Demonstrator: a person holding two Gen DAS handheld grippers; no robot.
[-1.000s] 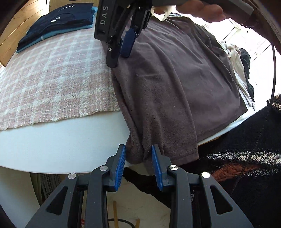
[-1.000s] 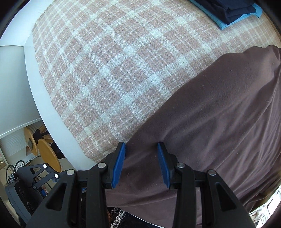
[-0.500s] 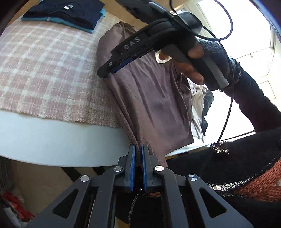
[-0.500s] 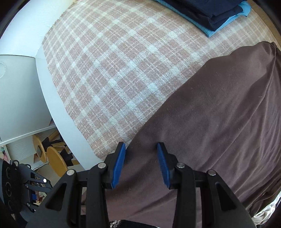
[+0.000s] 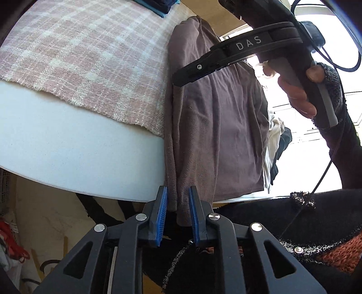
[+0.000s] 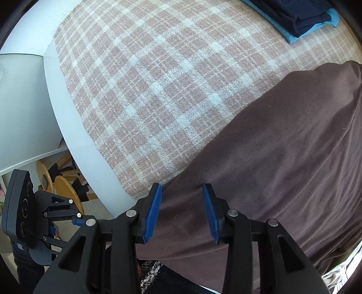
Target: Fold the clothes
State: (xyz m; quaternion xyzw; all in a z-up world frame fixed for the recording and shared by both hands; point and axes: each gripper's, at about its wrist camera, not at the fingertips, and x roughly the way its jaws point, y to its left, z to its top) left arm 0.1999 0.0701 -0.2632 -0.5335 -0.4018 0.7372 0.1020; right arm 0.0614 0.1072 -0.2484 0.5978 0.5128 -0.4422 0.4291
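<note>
Brown garment (image 5: 217,126) draped over bench (image 5: 67,153) edge.
Left tool (image 5: 178,212) opening, hem between its pads; right tool (image 6: 182,211) spread above the cloth.

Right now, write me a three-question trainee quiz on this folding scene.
1. True or false: the brown garment hangs over the edge of the white table.
2. What lies between the left gripper pads? A) checked cloth B) brown garment hem C) cable
3. Name the colour of the folded pile at the far side of the checked cloth.

Key: 1 true; 2 B, with the jaws opening; 3 navy on light blue.
</note>
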